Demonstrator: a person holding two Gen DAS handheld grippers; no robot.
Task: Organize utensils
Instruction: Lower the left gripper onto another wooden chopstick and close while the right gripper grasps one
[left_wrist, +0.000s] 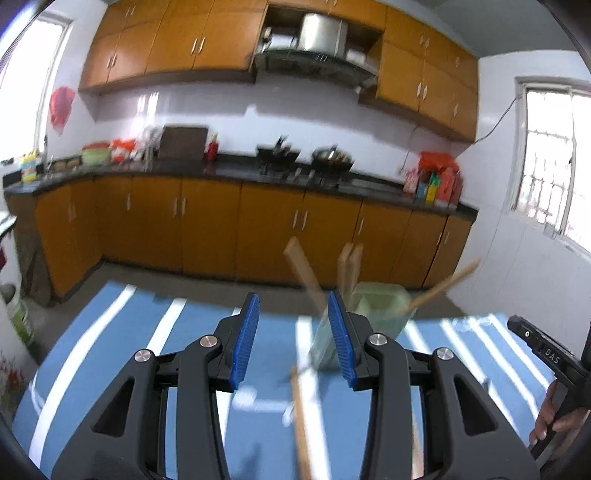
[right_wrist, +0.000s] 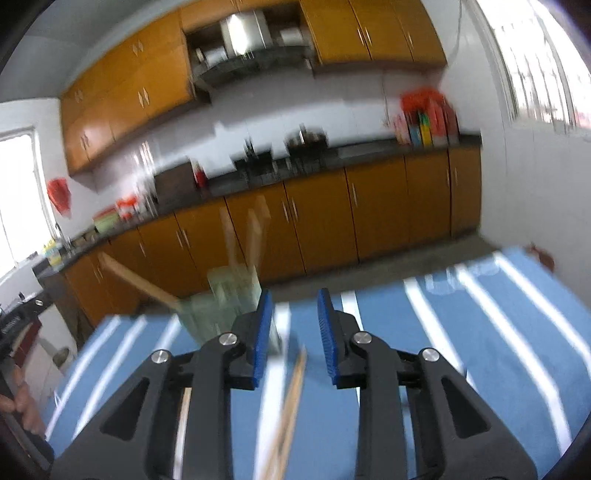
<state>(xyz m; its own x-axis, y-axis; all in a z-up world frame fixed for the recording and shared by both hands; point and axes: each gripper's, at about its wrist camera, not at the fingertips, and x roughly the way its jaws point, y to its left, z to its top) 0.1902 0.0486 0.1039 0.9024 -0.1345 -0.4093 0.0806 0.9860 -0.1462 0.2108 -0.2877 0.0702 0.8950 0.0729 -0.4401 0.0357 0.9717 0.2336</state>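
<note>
A pale green see-through holder (left_wrist: 373, 306) stands on the blue striped table (left_wrist: 122, 332) with several wooden utensils upright in it. A wooden stick (left_wrist: 301, 417) lies on the cloth in front of it. My left gripper (left_wrist: 291, 306) is open just left of the holder, with nothing between its blue pads. In the right wrist view the holder (right_wrist: 221, 299) is to the left of my right gripper (right_wrist: 294, 306), which is open. A wooden stick (right_wrist: 291, 398) lies flat on the table (right_wrist: 480, 332) below its gap, apart from the pads. Both views are blurred.
The right gripper's black body (left_wrist: 543, 350) and the hand (left_wrist: 554, 417) holding it show at the right edge of the left wrist view. Orange kitchen cabinets (left_wrist: 258, 221) and a dark counter with pans run beyond the table's far edge.
</note>
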